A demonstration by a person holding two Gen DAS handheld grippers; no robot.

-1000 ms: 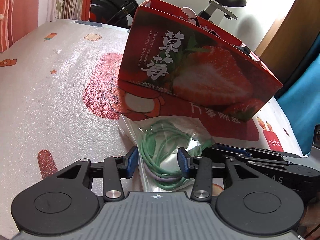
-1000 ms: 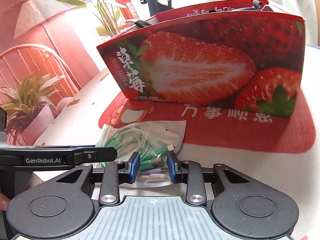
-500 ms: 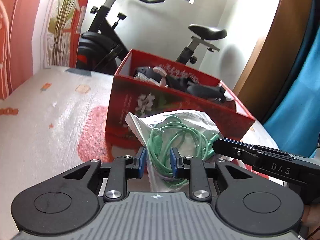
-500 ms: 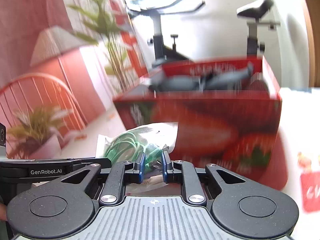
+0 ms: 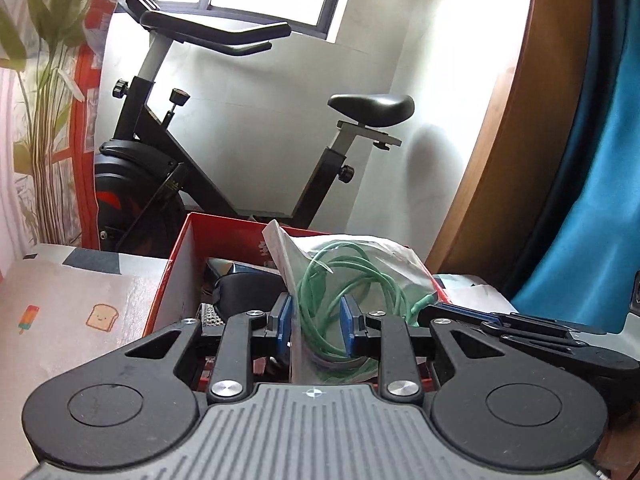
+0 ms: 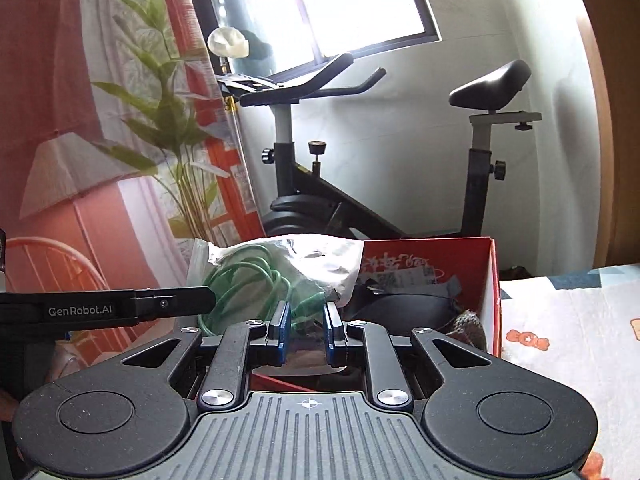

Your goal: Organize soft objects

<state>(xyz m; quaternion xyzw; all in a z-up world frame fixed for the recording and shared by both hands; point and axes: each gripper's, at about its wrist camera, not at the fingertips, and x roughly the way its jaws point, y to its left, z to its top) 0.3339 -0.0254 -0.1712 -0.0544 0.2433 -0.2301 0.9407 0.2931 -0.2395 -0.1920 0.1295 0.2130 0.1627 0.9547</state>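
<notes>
bag [image 5: 352, 268] of green cable [image 6: 248, 280]: gripped by both grippers [image 5: 315, 322] [image 6: 306, 326], over open red box [image 6: 490, 280]; bike [image 5: 224, 128] behind.

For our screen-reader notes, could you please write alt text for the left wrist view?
The left gripper holds a clear plastic bag of coiled green cable above an open red cardboard box containing dark items. The right gripper grips the bag's right side; a black exercise bike stands behind.

Glossy clear plastic bag [image 5: 372, 264] (crinkled), cardboard box [image 6: 490, 280]
</notes>
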